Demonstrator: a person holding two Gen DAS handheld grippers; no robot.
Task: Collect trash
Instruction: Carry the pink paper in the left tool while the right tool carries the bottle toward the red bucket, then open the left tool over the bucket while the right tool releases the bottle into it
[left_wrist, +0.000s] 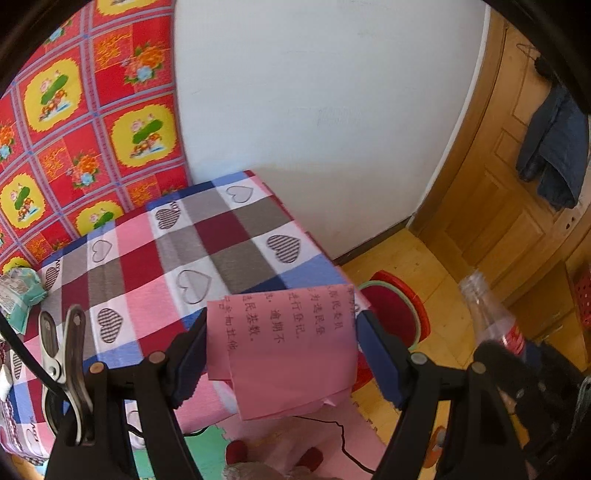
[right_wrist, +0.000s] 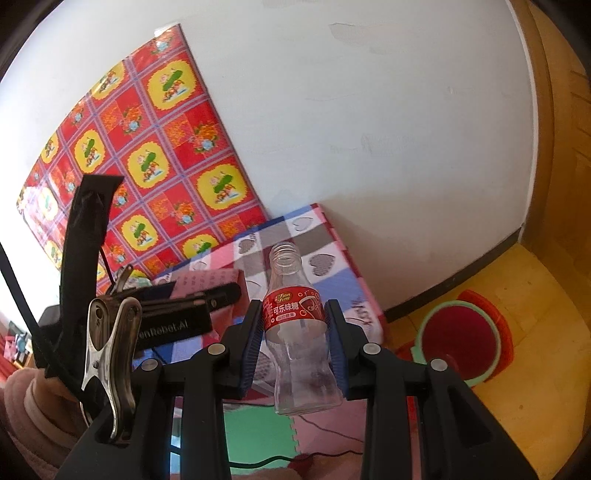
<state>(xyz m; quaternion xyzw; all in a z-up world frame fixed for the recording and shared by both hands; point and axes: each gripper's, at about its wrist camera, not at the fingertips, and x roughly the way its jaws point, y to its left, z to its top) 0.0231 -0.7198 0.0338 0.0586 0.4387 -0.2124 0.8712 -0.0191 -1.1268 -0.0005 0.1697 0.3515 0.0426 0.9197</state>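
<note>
- The folded pink paper (left_wrist: 284, 350), printed with dark characters, is clamped between the blue pads of the left tongs (left_wrist: 282, 354), which stand wide with a pad against each side edge of the sheet.
- The paper is held in the air at the near right corner of the worktop (left_wrist: 207, 240); its lower folded edge hangs past the worktop's edge, over the floor mats.
- The clear plastic bottle (right_wrist: 299, 332), capless and with a red label, is gripped upright by the right tongs (right_wrist: 295, 332); the pads press at and just below the label, at a narrower spread than the left.
- The bottle's base hangs in front of the worktop's near edge, above the pink and green foam mats (right_wrist: 258, 432).
- In the left wrist view the bottle's neck shows at the right, well apart from the paper.
- The checked, heart-patterned cloth on the worktop is mostly bare in the middle; a pale green packet (left_wrist: 18, 295) lies at its left edge.
- The worktop's far corner meets the white wall (left_wrist: 332, 92), with a red and yellow floral sheet (left_wrist: 74, 129) against the wall on the left.
- To the right of the worktop, on the yellow floor, stands a red basin (right_wrist: 461, 332) with a green rim, near the wall; the floor round it is open.
- A black cable (right_wrist: 295, 458) trails over the mats below the tongs.
</note>
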